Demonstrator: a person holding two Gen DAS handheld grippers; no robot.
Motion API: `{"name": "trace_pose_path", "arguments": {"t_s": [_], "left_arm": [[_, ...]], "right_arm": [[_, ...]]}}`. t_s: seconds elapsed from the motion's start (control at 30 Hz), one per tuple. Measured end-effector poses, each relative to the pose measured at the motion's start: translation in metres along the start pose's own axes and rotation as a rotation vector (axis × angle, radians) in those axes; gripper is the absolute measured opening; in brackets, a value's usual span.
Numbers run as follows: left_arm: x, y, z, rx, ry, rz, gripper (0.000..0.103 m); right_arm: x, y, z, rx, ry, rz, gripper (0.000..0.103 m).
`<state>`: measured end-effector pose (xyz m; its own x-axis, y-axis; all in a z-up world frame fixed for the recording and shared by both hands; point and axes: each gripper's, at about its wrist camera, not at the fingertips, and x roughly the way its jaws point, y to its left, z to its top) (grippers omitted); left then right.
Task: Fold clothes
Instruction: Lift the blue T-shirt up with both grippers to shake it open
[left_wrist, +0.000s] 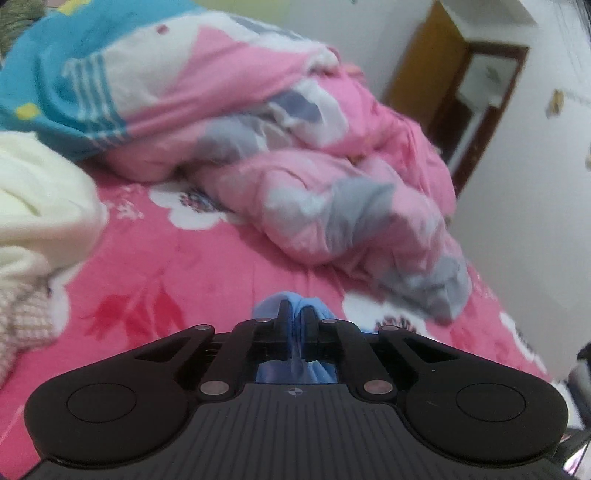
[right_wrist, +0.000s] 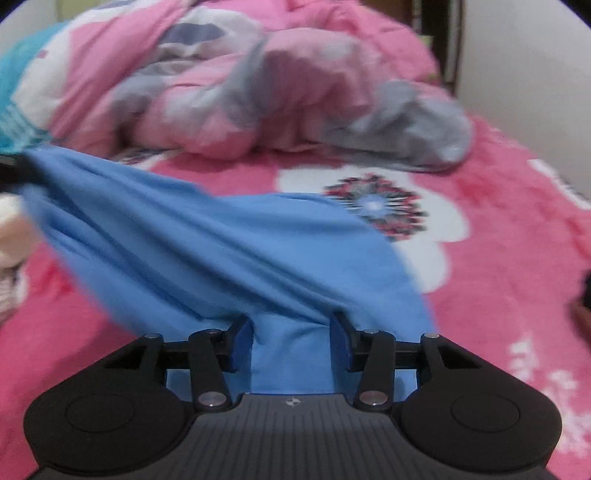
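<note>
both wrist views sit low, close over the bed (left_wrist: 207, 266), facing the quilt (right_wrist: 258, 85).

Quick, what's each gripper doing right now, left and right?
Left gripper: closed on the blue cloth.
Right gripper: jaws apart, blue cloth bunched between them; a firm grip cannot be told.
</note>
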<state>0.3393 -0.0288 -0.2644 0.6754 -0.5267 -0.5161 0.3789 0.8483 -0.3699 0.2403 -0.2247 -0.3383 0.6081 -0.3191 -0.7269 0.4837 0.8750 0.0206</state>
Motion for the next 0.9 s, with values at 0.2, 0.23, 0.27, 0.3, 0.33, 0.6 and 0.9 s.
{"name": "trace_pose_path", "arguments": {"t_s": [0.2,0.23,0.27,0.3,0.33,0.6,0.9], "left_arm": [[-0.026,0.006,0.014,-0.031,-0.01,0.019,0.002],[-0.031,0.006,0.016,-0.04,-0.012,0.017,0.002],[-0.039,0.003,0.019,-0.048,-0.024,0.01,0.002],[-0.047,0.001,0.023,-0.055,-0.037,0.004,0.002],[-0.055,-0.002,0.026,-0.062,-0.05,-0.002,0.002],[-0.093,-0.02,0.034,-0.011,-0.064,0.015,0.002],[-0.131,-0.048,0.044,-0.016,-0.12,-0.033,0.001]], "right_arm": [[-0.029,0.0,-0.002,0.053,-0.018,0.032,0.048],[-0.035,0.0,-0.003,0.065,-0.022,0.044,0.048],[-0.041,0.0,-0.004,0.077,-0.025,0.056,0.048],[-0.047,0.001,-0.004,0.089,-0.029,0.068,0.048],[-0.053,0.001,-0.005,0.101,-0.032,0.08,0.048],[-0.099,0.003,-0.009,0.198,-0.06,0.177,0.052],[-0.062,0.041,-0.03,0.289,0.047,0.175,0.057]]}}
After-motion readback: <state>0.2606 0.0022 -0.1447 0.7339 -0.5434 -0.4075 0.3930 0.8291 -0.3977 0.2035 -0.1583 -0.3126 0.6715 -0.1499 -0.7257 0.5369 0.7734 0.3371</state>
